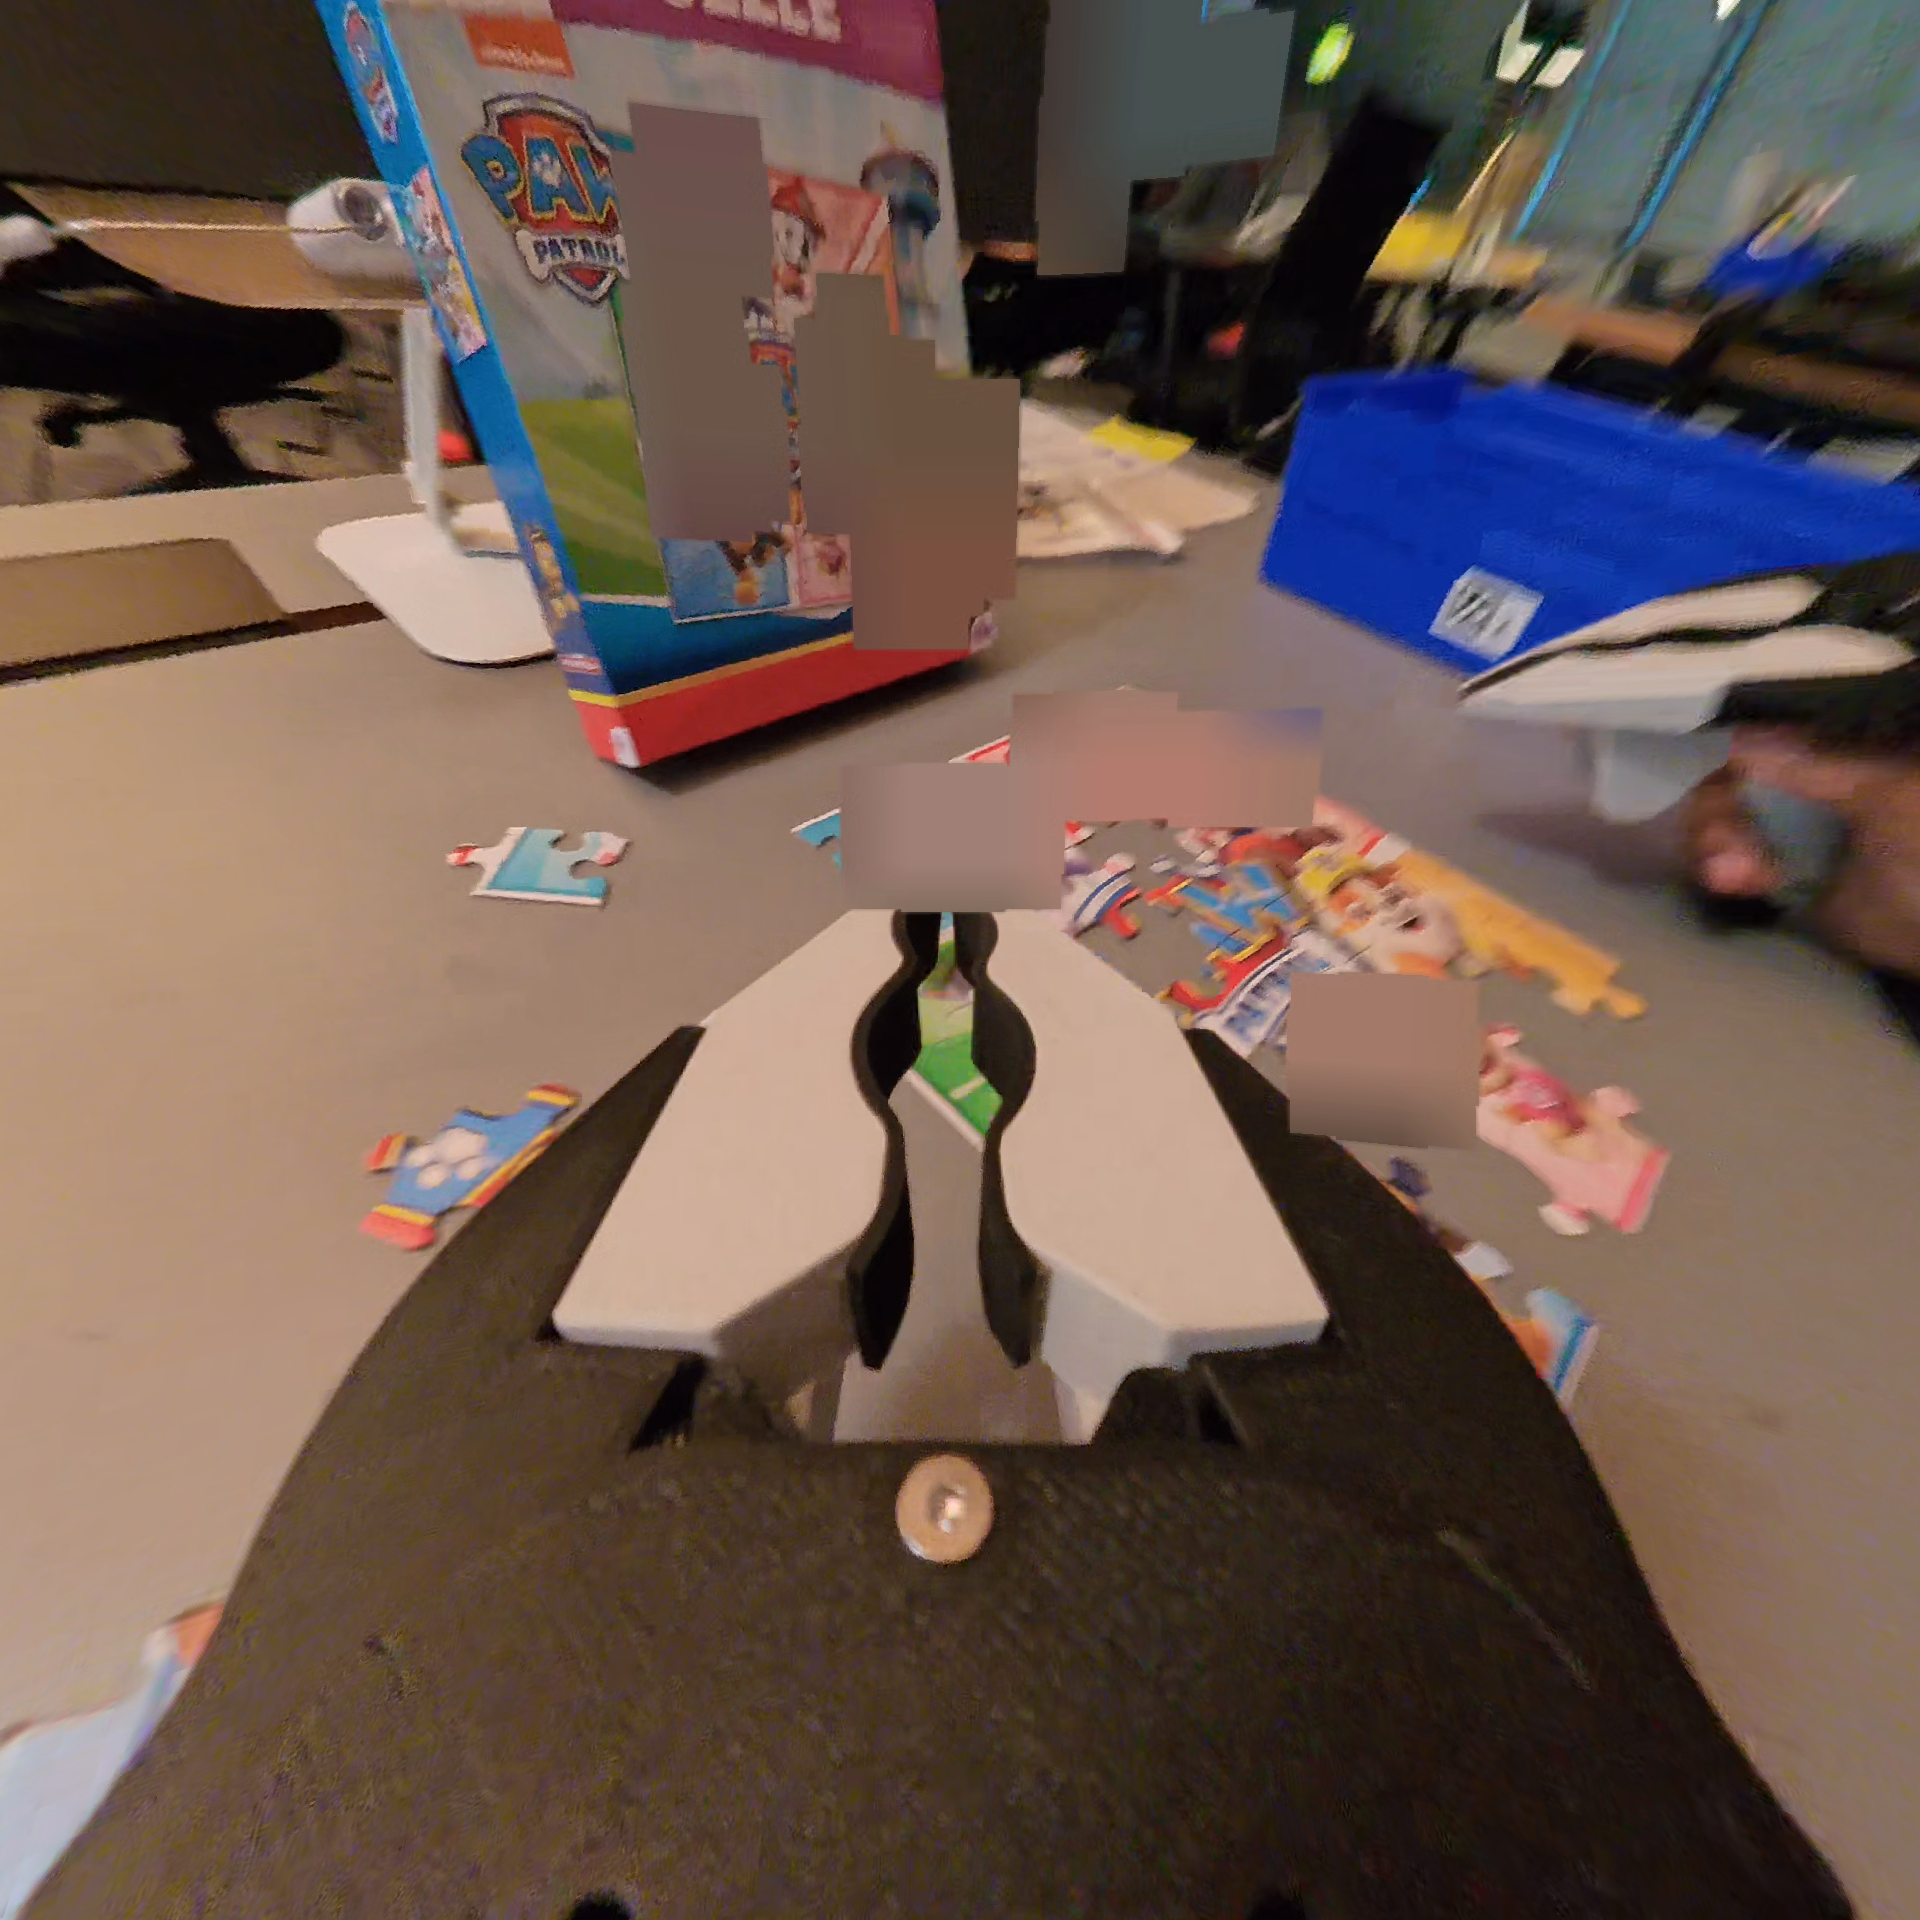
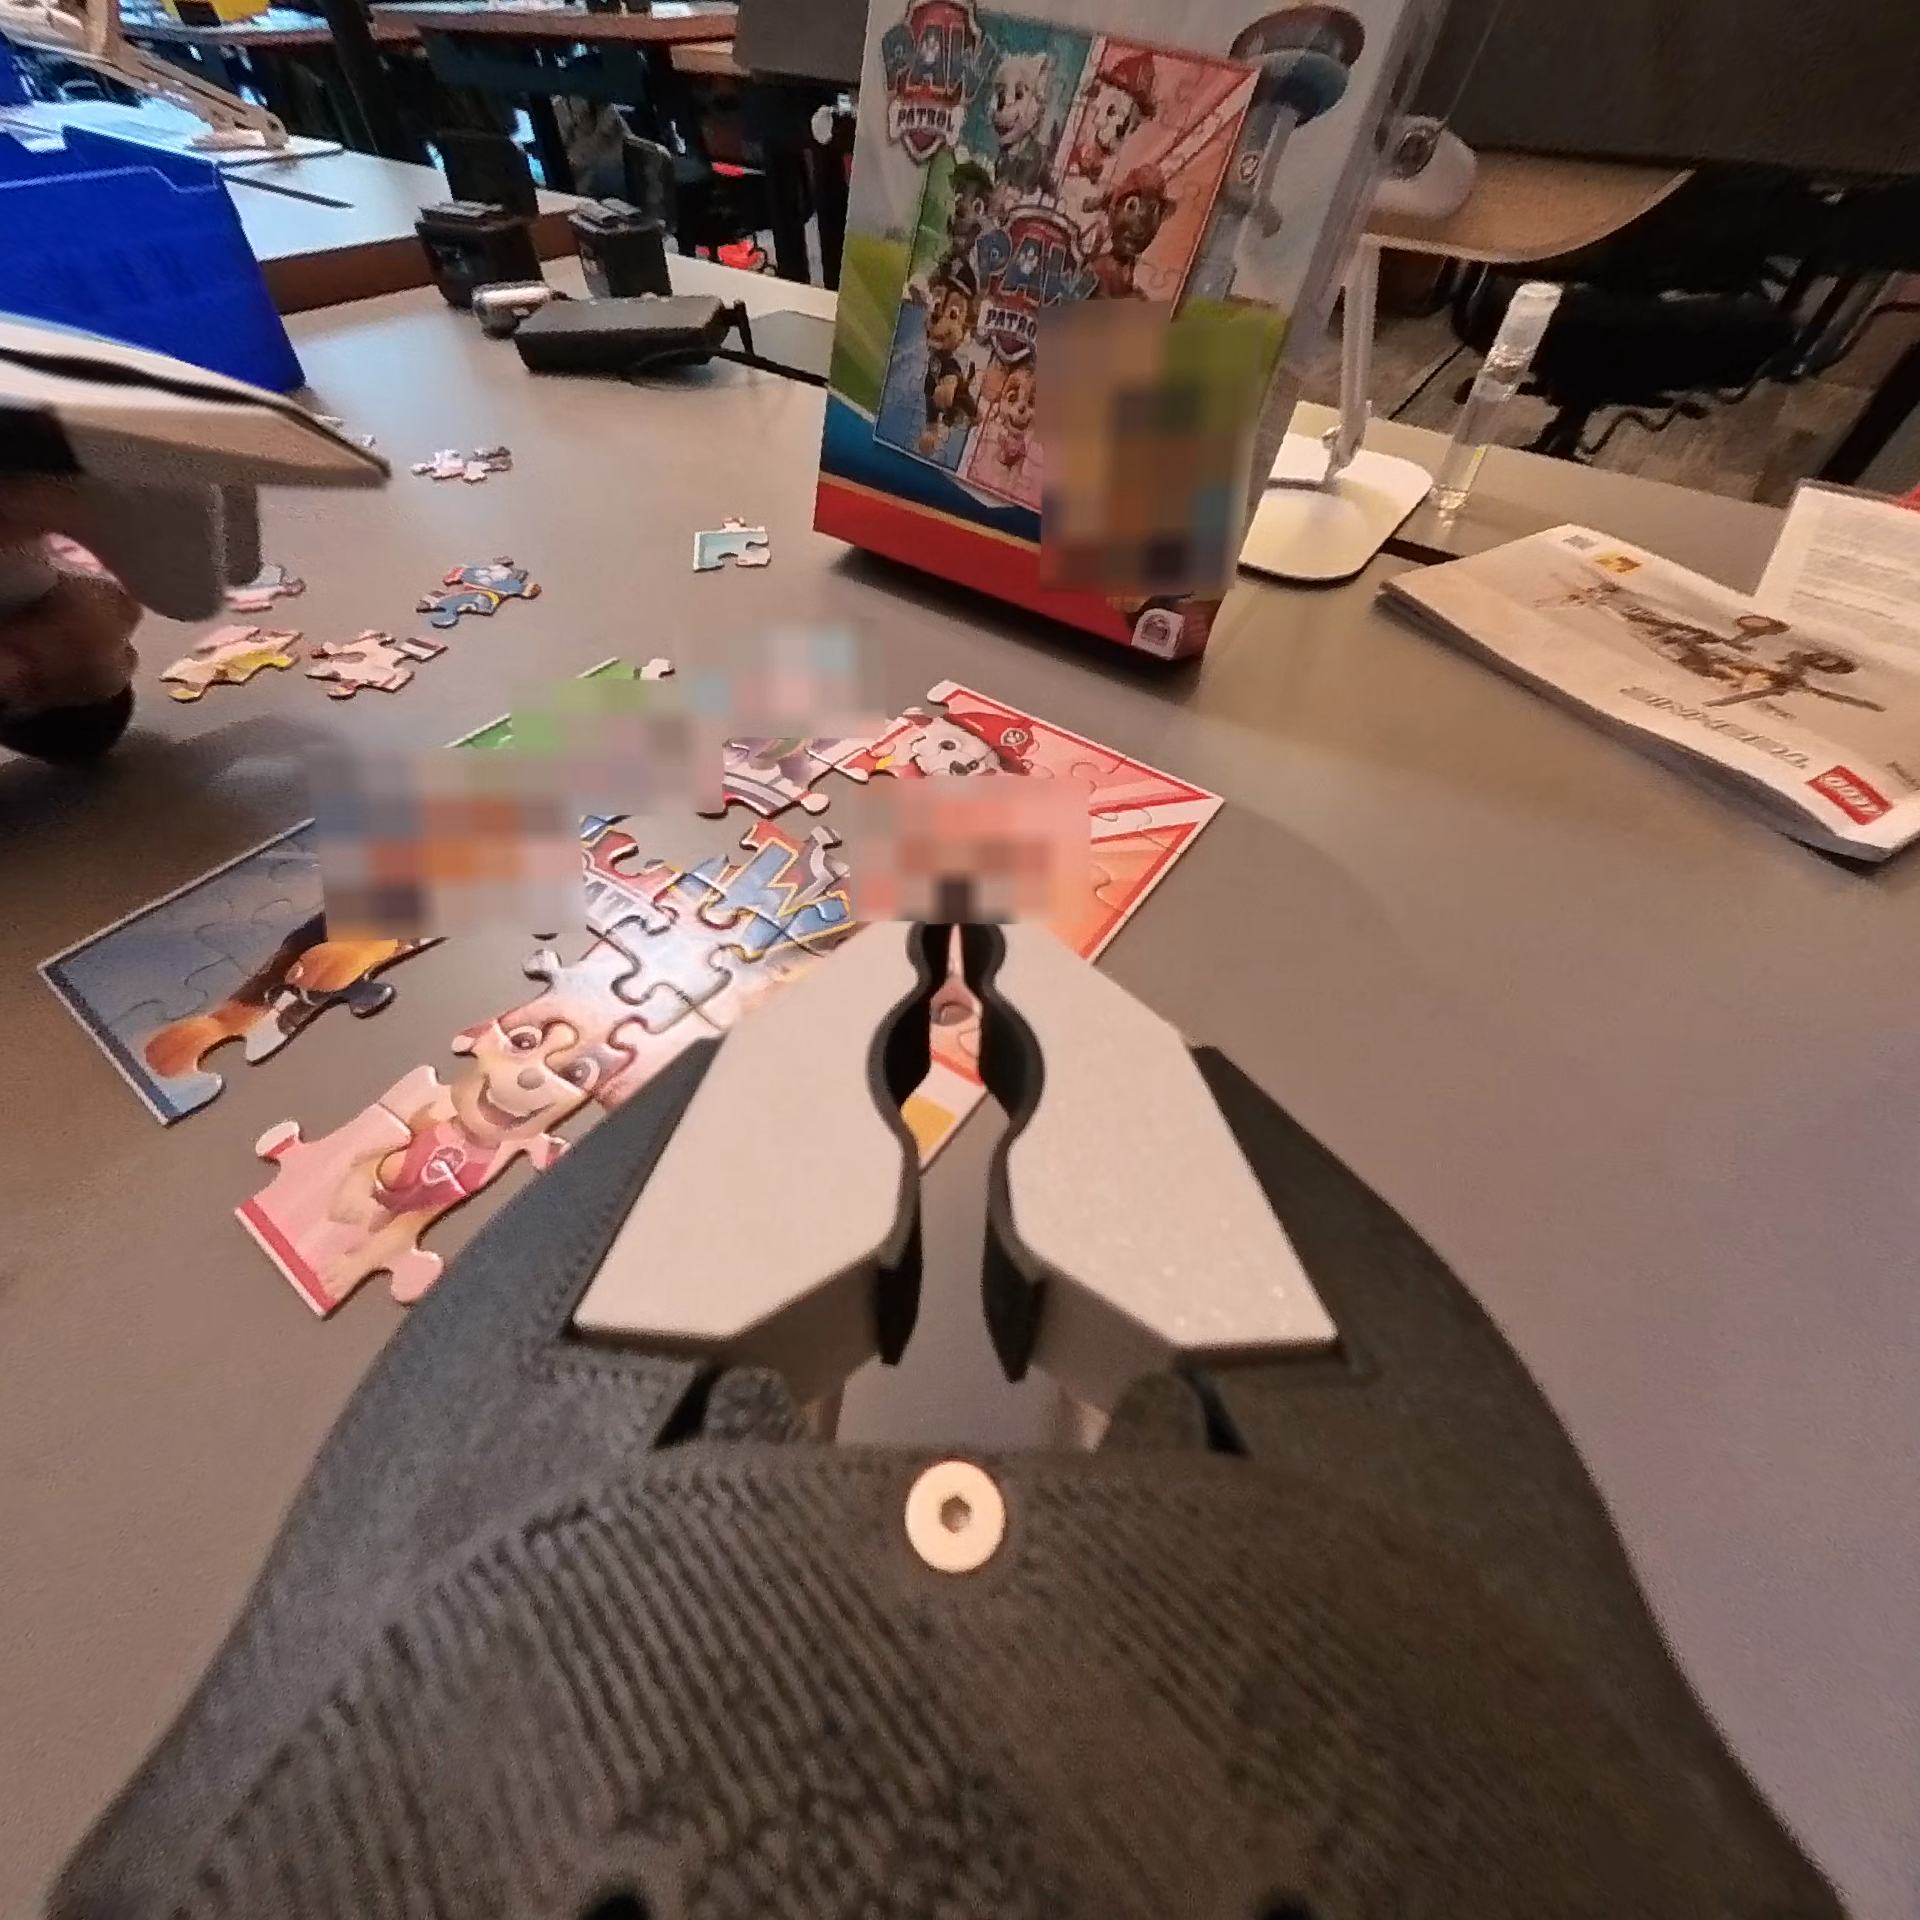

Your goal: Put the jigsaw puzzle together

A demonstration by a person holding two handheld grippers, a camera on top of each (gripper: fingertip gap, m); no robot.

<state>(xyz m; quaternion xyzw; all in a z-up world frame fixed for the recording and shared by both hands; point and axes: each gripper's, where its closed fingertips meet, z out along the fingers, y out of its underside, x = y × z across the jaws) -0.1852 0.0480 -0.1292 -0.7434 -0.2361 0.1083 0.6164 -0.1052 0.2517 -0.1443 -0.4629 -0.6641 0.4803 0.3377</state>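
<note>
Puzzle [image 2: 665, 935], partly assembled, is lying flat on the grey table [image 2: 1455, 1039], just ahead of and to the left of your right tool [image 2: 951, 935]. You are holding that tool over the puzzle's red-bordered corner. Its two black pads are standing all but closed, with only a thin slit between them, and they are gripping nothing. Whether the tips are touching the puzzle, you cannot tell from here.

Your left tool [image 1: 943, 925] is hanging over the green part of the puzzle [image 1: 951, 1081], which is showing through the narrow slit between its pads. These pads are also drawn together with nothing held between them. A loose light blue piece [image 1: 540, 862] is lying ahead of this tool to the left, and a blue piece with a paw print [image 1: 468, 1153] is sitting just beside its left flank. A pink piece [image 1: 1569, 1153] is resting to its right.

The puzzle box [image 1: 727, 416] is standing upright on the table beyond both tools. The white base of a stand [image 1: 436, 582] is showing beside it. A blue bin [image 1: 1558, 499] is sitting farther off, ahead and to the right of the left tool. A printed booklet [image 2: 1662, 665] is lying well to the right of the right tool.
</note>
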